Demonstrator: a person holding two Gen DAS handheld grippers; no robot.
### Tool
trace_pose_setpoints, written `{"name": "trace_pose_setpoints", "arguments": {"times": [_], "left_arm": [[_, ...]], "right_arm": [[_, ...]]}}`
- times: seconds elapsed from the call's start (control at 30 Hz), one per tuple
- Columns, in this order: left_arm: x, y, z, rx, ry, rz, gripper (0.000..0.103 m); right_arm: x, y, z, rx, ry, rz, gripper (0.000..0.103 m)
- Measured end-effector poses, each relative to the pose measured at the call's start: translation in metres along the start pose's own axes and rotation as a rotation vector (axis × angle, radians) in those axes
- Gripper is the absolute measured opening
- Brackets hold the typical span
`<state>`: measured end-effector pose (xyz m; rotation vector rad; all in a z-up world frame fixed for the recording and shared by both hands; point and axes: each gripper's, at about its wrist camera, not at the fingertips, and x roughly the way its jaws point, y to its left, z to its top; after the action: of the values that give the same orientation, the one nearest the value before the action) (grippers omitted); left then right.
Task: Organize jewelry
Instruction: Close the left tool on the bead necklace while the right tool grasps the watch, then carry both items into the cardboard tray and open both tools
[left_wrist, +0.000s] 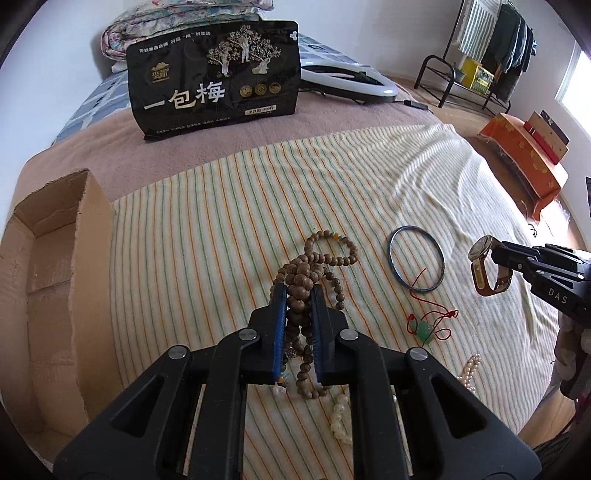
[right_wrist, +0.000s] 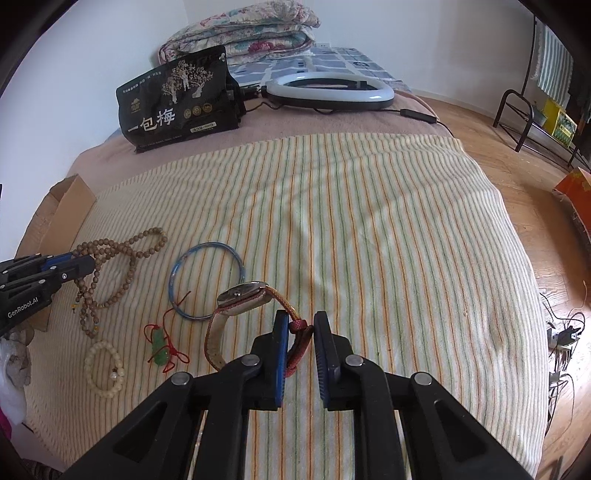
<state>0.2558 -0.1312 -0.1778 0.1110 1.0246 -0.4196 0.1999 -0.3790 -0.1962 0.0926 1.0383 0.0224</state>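
My left gripper (left_wrist: 298, 291) is shut on a long brown wooden bead necklace (left_wrist: 317, 254), whose loops trail on the striped towel (left_wrist: 229, 206); it also shows in the right wrist view (right_wrist: 122, 251). My right gripper (right_wrist: 299, 321) is shut on the strap of a wristwatch (right_wrist: 242, 295) with a brown band, held above the towel; the watch shows at the right of the left wrist view (left_wrist: 484, 266). A blue bangle (left_wrist: 417, 264), a green jade pendant on red cord (left_wrist: 424, 330) and a white pearl bracelet (right_wrist: 103, 369) lie on the towel.
An open cardboard box (left_wrist: 44, 266) stands at the towel's left edge. A black snack bag (left_wrist: 214, 77), a ring light (right_wrist: 328, 90) and folded quilts (right_wrist: 243, 33) are at the far end of the bed. An orange box (left_wrist: 524, 162) sits on the floor to the right.
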Motion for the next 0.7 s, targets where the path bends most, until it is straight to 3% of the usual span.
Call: {"name": "trace_pose_setpoints", "arguments": {"times": [0.37,0.7], "left_arm": [[-0.088,0.025,0.011,-0.076,-0.165,-0.031,0.01],[-0.157,0.064,0.005,-0.138,-0.283,-0.014,0.01]], "right_arm": [[-0.061,0.022,0.011,-0.035,-0.099,0.009,0.012],[-0.104,0.071,0.026,-0.095,-0.164,0.071,0.012]]}}
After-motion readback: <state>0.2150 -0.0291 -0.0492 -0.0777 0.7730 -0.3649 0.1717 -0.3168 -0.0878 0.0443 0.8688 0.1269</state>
